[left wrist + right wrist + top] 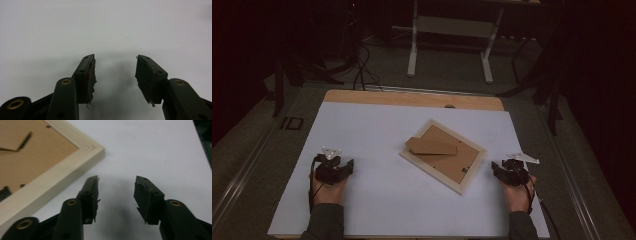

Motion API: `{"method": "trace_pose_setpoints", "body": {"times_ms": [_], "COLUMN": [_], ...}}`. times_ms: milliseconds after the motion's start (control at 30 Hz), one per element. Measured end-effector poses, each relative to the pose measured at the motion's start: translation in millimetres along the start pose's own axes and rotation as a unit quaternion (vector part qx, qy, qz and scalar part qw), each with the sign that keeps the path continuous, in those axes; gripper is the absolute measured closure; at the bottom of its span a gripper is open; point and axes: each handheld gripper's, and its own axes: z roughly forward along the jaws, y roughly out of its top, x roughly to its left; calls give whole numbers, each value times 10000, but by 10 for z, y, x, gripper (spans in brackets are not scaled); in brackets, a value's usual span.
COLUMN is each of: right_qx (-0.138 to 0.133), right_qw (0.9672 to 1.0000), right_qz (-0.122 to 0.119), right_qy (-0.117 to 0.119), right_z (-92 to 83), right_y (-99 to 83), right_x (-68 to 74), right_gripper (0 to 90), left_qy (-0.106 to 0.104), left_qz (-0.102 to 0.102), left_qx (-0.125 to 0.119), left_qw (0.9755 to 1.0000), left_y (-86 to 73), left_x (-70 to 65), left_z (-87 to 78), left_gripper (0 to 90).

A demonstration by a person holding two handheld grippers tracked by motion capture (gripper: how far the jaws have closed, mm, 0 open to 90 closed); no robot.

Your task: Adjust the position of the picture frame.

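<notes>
High view: picture frame (443, 156) lies face down, backing board up, right of centre of the frame, turned at an angle on the white counter (377, 200). Its cardboard stand flap (432, 146) lies flat across the upper left of the backing.

Your left gripper (333, 167) sits at lower left of the frame, resting on the counter, well apart from the picture frame. Your right gripper (507, 170) is at lower right, just beside the picture frame's right corner, not touching it.

Left gripper view: fingers (88, 75) apart, nothing between them, bare white counter below.

Right gripper view: fingers (90, 195) apart, nothing between them. The picture frame's pale wood corner (96, 151) is at upper left, just beyond and beside the left fingertip; there's a gap between them. Brown backing shows inside the wood border.

Neither gripper is holding anything.
</notes>
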Motion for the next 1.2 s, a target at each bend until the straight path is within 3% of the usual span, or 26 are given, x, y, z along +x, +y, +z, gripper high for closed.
{"method": "trace_pose_setpoints", "body": {"times_ms": [100, 133, 200, 233, 300, 467, 633, 733, 800, 867, 933, 1033, 1200], "right_qx": [34, 42, 55, 55, 80, 184, 234, 293, 326, 346, 358, 388, 396], "right_qw": [9999, 9998, 9997, 9997, 9995, 9989, 9980, 9978, 9977, 9976, 9975, 9969, 9965], "right_qz": [-33, -90, -118, -118, -158, -264, -429, -424, -411, -395, -366, -365, -398], "right_qy": [88, 144, 184, 184, 253, 337, 398, 415, 422, 444, 481, 576, 619], "right_z": [5, 12, 11, 11, 5, 9, 15, 21, 30, 39, 42, 48, 56], "right_y": [-2, -10, -10, -10, -8, 7, 26, 35, 32, 26, 21, 10, 6], "right_x": [16, 37, 44, 44, 68, 83, 123, 144, 160, 175, 193, 226, 266], "right_gripper": [560, 579, 579, 584, 604, 664, 870, 898, 899, 900, 899, 900, 900], "left_qy": [-158, -393, -393, -603, -773, -1400, -1637, -1931, -2032, -2167, -2167, -2187, -2188], "left_qz": [108, 176, 176, 296, 436, 637, 948, 966, 941, 905, 1013, 1077, 1034], "left_qx": [-45, -107, -107, -86, -48, -29, -90, -104, -126, -114, -77, -53, -66], "left_qw": [9998, 9990, 9990, 9977, 9960, 9881, 9819, 9763, 9745, 9720, 9709, 9698, 9703], "left_y": [20, 29, 29, 34, 53, 181, 388, 547, 642, 720, 798, 877, 980], "left_x": [-42, -73, -73, -108, -147, -254, -390, -444, -480, -509, -570, -645, -724], "left_z": [-26, -44, -44, -54, -61, -86, -99, -66, -25, 27, 97, 201, 351], "left_gripper": [514, 517, 521, 521, 540, 580, 668, 787, 894, 900, 900, 900, 900]}}
